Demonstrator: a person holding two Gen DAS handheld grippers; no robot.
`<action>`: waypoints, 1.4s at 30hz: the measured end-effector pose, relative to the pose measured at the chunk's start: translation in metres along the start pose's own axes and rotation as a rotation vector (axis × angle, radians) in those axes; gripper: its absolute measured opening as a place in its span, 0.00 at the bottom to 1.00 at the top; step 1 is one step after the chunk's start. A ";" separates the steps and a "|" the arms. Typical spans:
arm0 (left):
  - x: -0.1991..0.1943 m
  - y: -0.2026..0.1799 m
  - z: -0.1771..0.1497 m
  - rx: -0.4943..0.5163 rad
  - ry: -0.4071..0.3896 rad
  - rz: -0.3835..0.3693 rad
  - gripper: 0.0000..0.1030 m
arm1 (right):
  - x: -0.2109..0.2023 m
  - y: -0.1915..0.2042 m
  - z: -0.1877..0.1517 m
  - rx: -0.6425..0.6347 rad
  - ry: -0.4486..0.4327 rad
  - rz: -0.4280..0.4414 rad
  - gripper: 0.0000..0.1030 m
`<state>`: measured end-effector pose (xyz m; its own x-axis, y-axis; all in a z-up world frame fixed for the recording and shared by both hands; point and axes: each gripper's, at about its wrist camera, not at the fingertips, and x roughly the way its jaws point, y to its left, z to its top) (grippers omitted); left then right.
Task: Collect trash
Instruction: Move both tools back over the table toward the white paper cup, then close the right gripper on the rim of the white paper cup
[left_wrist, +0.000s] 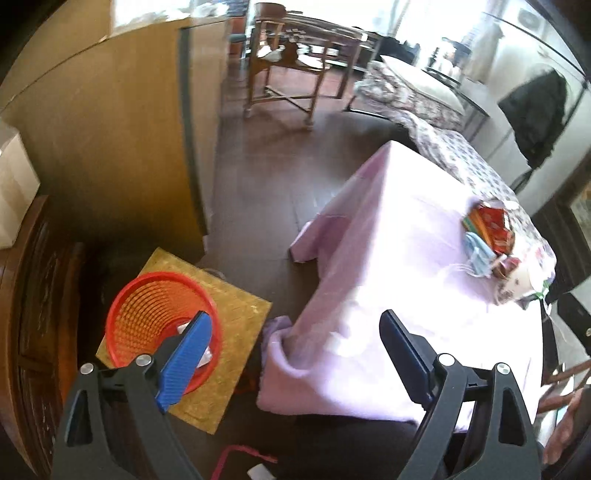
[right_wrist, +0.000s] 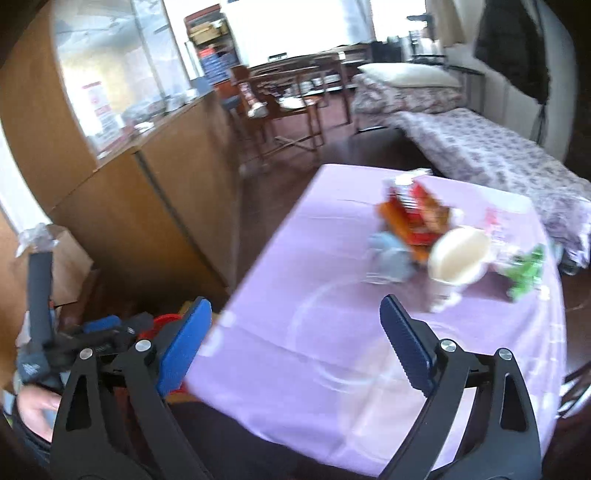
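Note:
A red mesh waste basket (left_wrist: 147, 314) stands on a yellow mat on the floor, with pale scraps at its bottom. My left gripper (left_wrist: 295, 328) hangs open above the basket's right side and the table edge, nothing between its fingers. On the lilac tablecloth (left_wrist: 406, 258) lies a pile of trash: red and orange wrappers (left_wrist: 491, 225), a blue face mask (left_wrist: 478, 254) and a white paper cup (left_wrist: 517, 282). In the right wrist view my right gripper (right_wrist: 295, 321) is open and empty over the table, short of the wrappers (right_wrist: 417, 218), mask (right_wrist: 391, 254), cup (right_wrist: 460, 256) and a green wrapper (right_wrist: 526, 271).
A tall wooden cabinet (left_wrist: 110, 147) rises behind the basket. Wooden chairs (left_wrist: 284, 74) and a bed with a floral cover (right_wrist: 498, 158) stand farther back. A hand (right_wrist: 37, 406) holding the left gripper shows at the lower left of the right wrist view.

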<state>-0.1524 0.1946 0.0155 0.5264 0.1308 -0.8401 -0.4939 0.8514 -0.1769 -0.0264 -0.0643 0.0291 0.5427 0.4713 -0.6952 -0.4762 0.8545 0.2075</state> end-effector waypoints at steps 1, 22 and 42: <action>0.001 -0.009 0.000 0.009 0.000 -0.002 0.88 | -0.002 -0.010 -0.001 0.008 -0.003 -0.009 0.87; 0.062 -0.155 0.025 0.121 0.011 -0.099 0.88 | 0.018 -0.125 -0.009 0.124 -0.017 -0.167 0.87; 0.106 -0.163 0.029 0.078 0.033 -0.118 0.88 | 0.087 -0.112 -0.002 0.098 0.046 -0.183 0.75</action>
<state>0.0039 0.0839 -0.0297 0.5537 0.0121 -0.8326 -0.3738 0.8971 -0.2356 0.0734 -0.1195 -0.0561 0.5806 0.2974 -0.7579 -0.3015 0.9432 0.1392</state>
